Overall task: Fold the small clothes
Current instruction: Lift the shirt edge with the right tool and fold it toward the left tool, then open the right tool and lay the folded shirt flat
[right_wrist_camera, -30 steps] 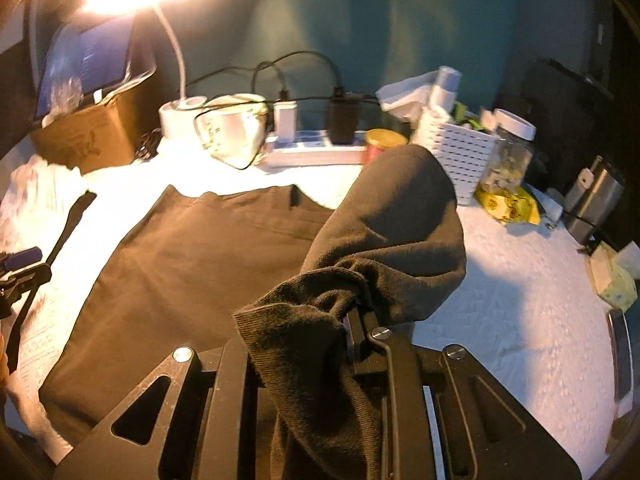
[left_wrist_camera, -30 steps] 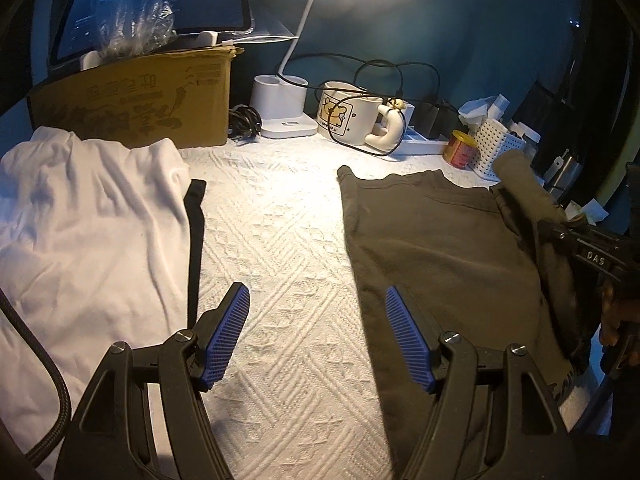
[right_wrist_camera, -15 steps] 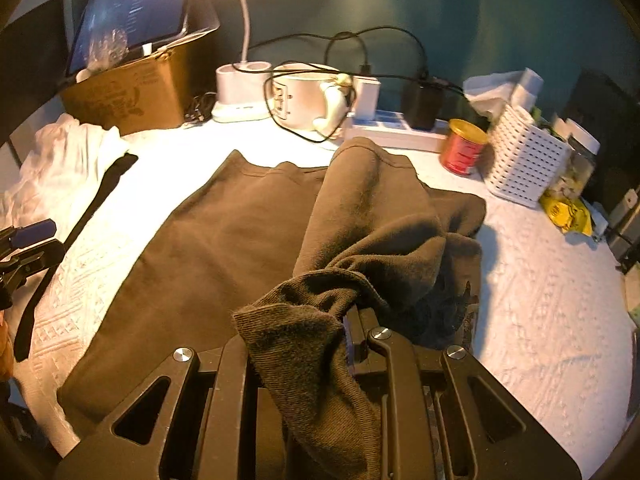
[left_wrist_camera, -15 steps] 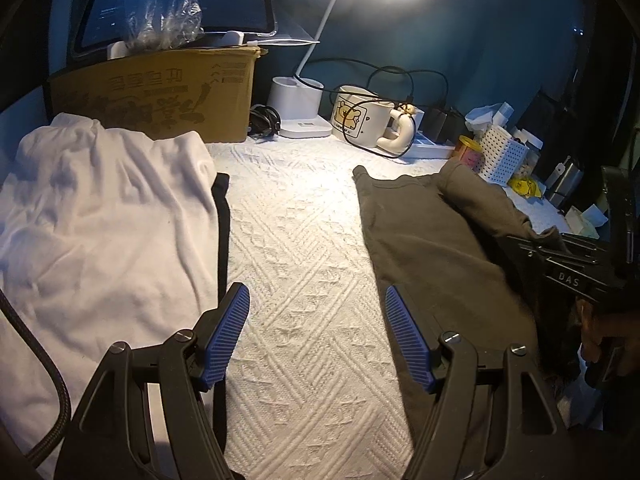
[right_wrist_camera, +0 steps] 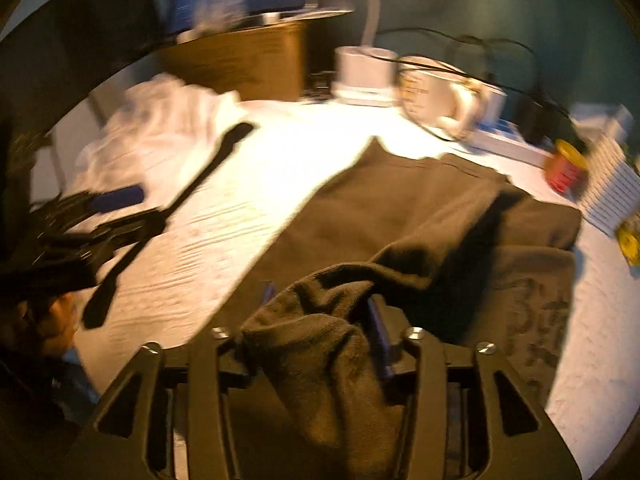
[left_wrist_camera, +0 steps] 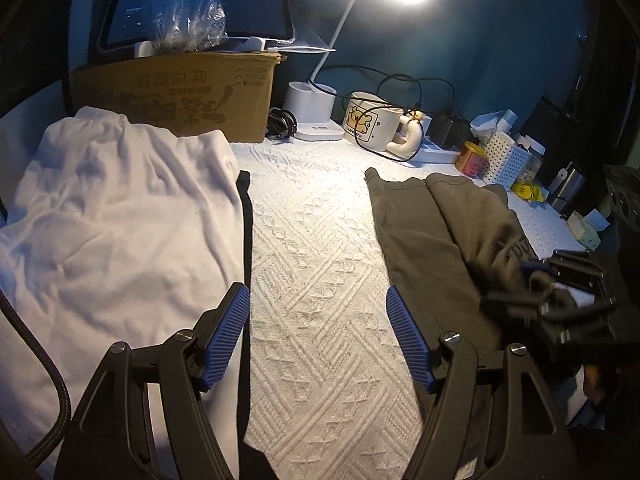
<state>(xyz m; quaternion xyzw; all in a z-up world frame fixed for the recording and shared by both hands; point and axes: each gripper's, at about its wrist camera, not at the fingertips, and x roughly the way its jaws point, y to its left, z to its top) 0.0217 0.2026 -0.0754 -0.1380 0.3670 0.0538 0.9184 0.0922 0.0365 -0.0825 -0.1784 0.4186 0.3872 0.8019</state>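
A dark olive garment (left_wrist_camera: 424, 240) lies flat on the white quilted cover (left_wrist_camera: 320, 240), its right side folded over towards the middle. In the right wrist view the folded edge of that garment (right_wrist_camera: 400, 208) bunches between the fingers of my right gripper (right_wrist_camera: 320, 300), whose jaws are opening and stand apart from the cloth. This view is blurred by motion. My left gripper (left_wrist_camera: 318, 300) hangs open and empty above bare cover, between the olive garment and a crumpled white garment (left_wrist_camera: 120, 220) with a black strip (left_wrist_camera: 246, 216) along its edge. The left gripper (right_wrist_camera: 100, 208) shows at the left there.
A cardboard box (left_wrist_camera: 180, 96) with a screen (left_wrist_camera: 200, 4) on top stands at the back left. Along the back are a lamp base (left_wrist_camera: 314, 112), a large mug (left_wrist_camera: 372, 124) with cables over it, a red tin (left_wrist_camera: 470, 158) and a white perforated basket (left_wrist_camera: 506, 160).
My right gripper has carried the garment's edge down and leftwards over the garment, and its jaws have parted from the cloth. My left gripper has drifted slightly and stayed open.
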